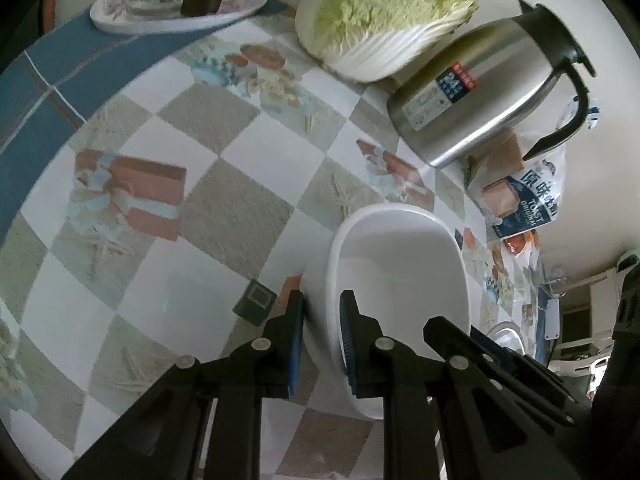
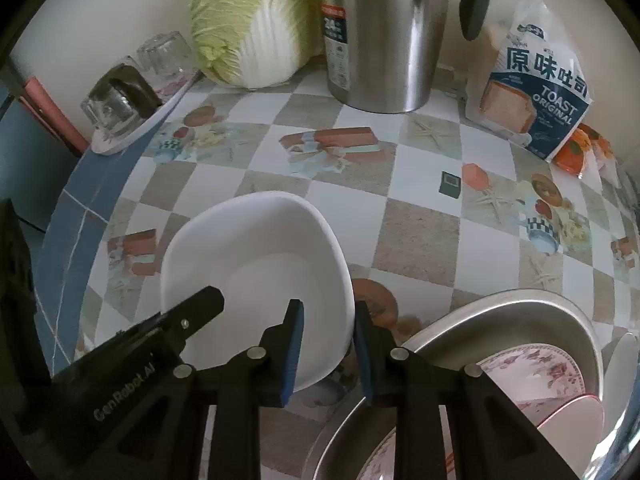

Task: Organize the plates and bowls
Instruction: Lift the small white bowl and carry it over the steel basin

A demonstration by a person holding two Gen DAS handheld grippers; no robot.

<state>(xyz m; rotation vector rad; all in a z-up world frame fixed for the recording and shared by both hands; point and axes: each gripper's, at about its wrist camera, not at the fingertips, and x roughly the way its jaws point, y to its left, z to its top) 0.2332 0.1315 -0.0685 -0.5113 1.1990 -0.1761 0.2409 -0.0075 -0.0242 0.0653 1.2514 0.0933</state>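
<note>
Left wrist view: the left gripper point(image 1: 322, 340) has its fingers clamped on the rim of the white bowl point(image 1: 400, 272) – empty, sitting on the checkered tabletop point(image 1: 240, 160).

Right wrist view: the right gripper point(image 2: 329, 354) pinches the opposite rim of the same bowl – just beside it a metal basin point(image 2: 520, 312) holds a floral plate point(image 2: 536, 368)

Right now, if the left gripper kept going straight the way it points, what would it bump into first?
Nothing new, most likely: the left gripper already straddles the rim of the white, rounded ceramic bowl. Pushed on, its fingertips would probably meet the checkered tablecloth beneath, though depth is hard to judge.
</note>
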